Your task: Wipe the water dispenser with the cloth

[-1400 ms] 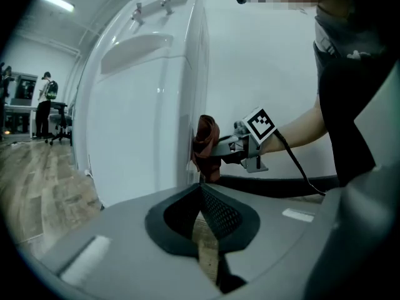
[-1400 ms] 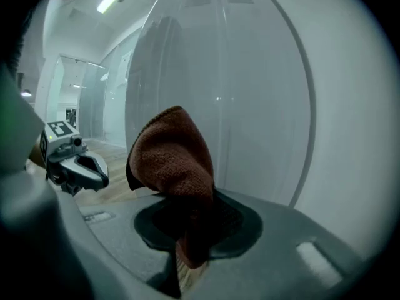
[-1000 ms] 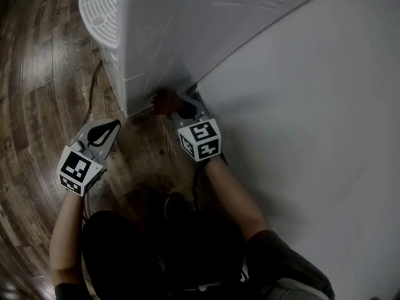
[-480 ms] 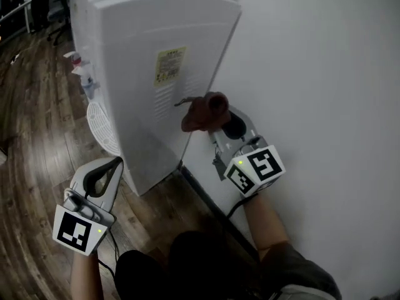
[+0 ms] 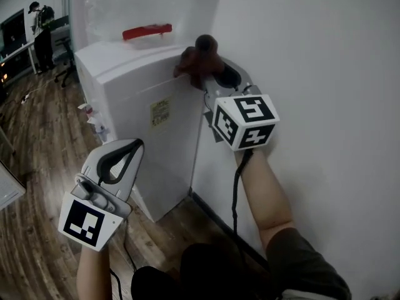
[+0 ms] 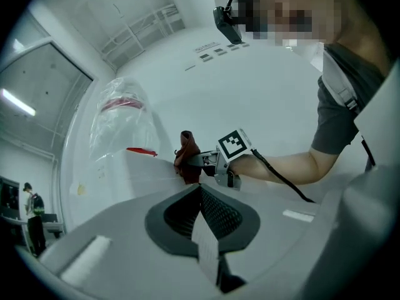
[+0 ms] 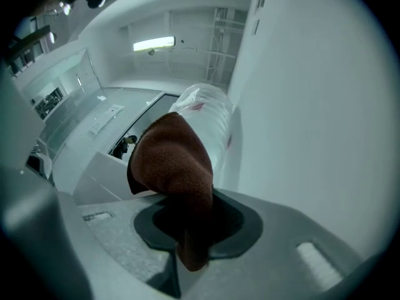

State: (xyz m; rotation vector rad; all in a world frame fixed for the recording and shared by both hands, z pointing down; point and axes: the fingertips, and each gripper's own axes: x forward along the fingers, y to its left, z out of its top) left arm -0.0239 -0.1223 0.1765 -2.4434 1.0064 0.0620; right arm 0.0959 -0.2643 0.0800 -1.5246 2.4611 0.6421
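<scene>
Cloth at dispenser top edge, wall R.

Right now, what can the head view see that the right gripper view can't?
Only the head view shows the left gripper, shut and empty, the wooden floor and the yellow label on the dispenser. Only the right gripper view shows the ceiling light. Both show the right gripper shut on the cloth, the dispenser and the white wall.
</scene>
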